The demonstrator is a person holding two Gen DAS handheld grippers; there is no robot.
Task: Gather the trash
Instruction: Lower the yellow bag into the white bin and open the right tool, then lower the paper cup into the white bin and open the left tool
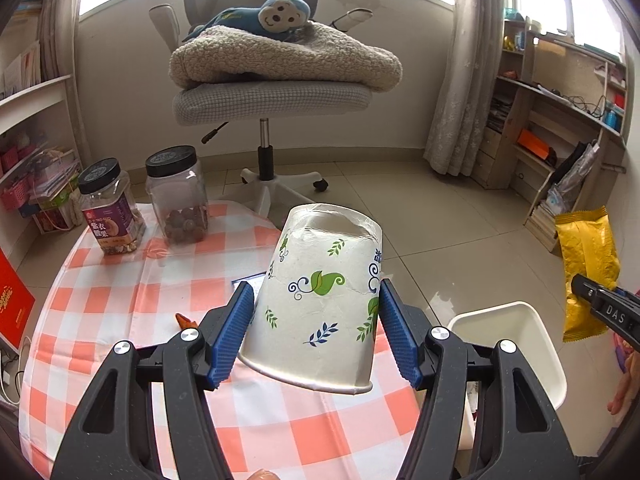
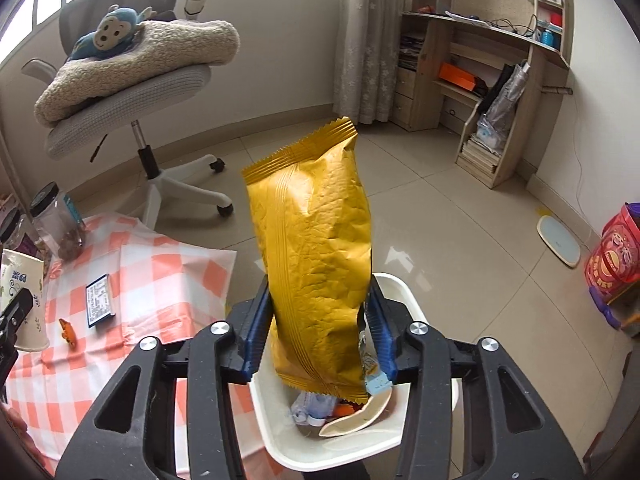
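Note:
My left gripper (image 1: 316,332) is shut on a white paper cup (image 1: 320,300) with green leaf print, held upside down above the checked tablecloth (image 1: 120,300). My right gripper (image 2: 318,332) is shut on a golden snack bag (image 2: 316,248), held upright over the white trash bin (image 2: 280,440). The bin holds several pieces of trash. In the left wrist view the bin (image 1: 532,328) stands to the right of the table, with the golden bag (image 1: 588,272) above it. The cup also shows at the left edge of the right wrist view (image 2: 22,300).
Two black-lidded jars (image 1: 110,212) (image 1: 178,196) stand at the table's far left. A small dark packet (image 2: 100,300) and an orange scrap (image 2: 68,332) lie on the cloth. An office chair (image 1: 272,96) with a blanket and plush monkey stands beyond. Shelves (image 2: 500,80) line the right wall.

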